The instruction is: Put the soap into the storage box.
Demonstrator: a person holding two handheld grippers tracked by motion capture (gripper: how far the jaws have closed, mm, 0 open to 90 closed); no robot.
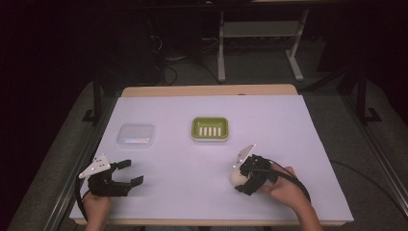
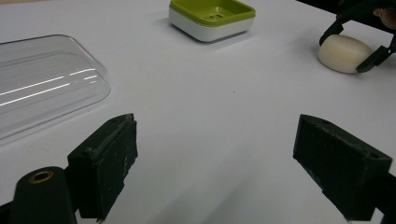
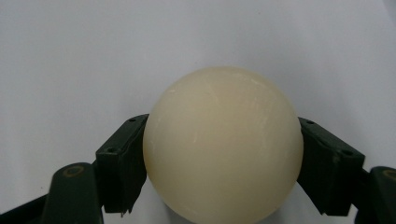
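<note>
Right gripper view shows the right gripper (image 3: 223,158) with its jaws pressed against both sides of the cream soap bar (image 3: 223,144), its long axis across them, while the left gripper (image 1: 126,173) gapes empty, well apart.

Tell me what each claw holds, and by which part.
The right claw grips the soap by its two opposite sides, one jaw on each. The left claw is open and holds nothing.

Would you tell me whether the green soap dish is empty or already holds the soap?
Empty: the green soap dish shows its bare slotted tray; the soap sits between the right gripper's jaws.
</note>
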